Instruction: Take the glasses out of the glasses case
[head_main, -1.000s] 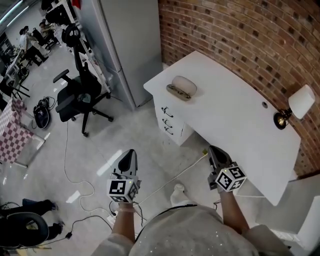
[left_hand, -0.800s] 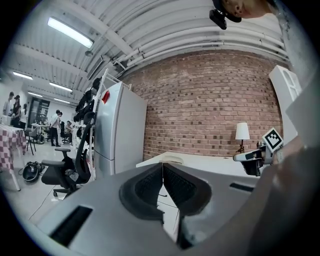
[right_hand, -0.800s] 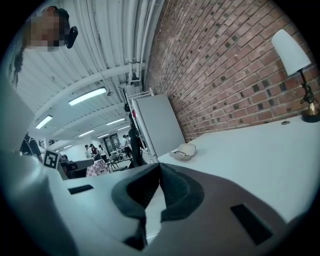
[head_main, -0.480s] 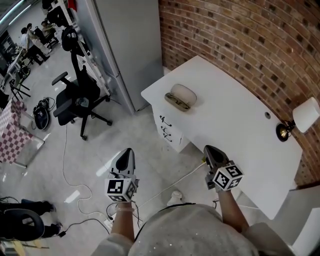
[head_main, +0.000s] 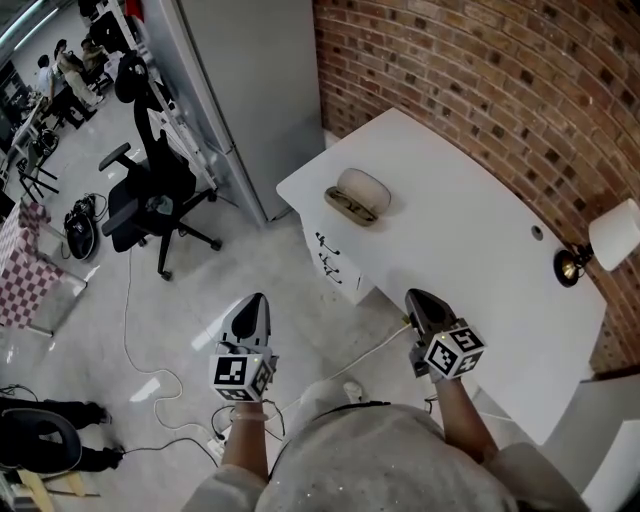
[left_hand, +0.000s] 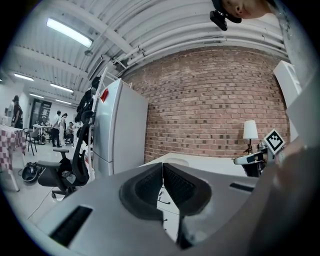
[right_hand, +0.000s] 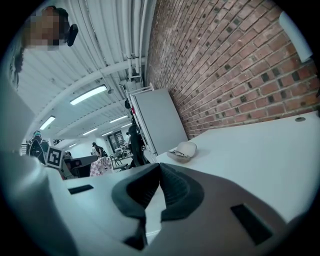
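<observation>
The place is an open-plan office with an industrial fit-out. A white bench (head_main: 480, 250) with a drawer unit (head_main: 335, 265) stands against a bare brick wall (head_main: 480, 80), with a small lamp (head_main: 610, 235) on it. A black swivel chair (head_main: 150, 200) sits on the pale polished floor (head_main: 280, 290) among loose cables (head_main: 135, 330). Beyond a tall grey cabinet (head_main: 250, 90), people (head_main: 60, 65) gather at further desks under strip lights (left_hand: 69, 32) and exposed ceiling pipes (left_hand: 150, 45).
</observation>
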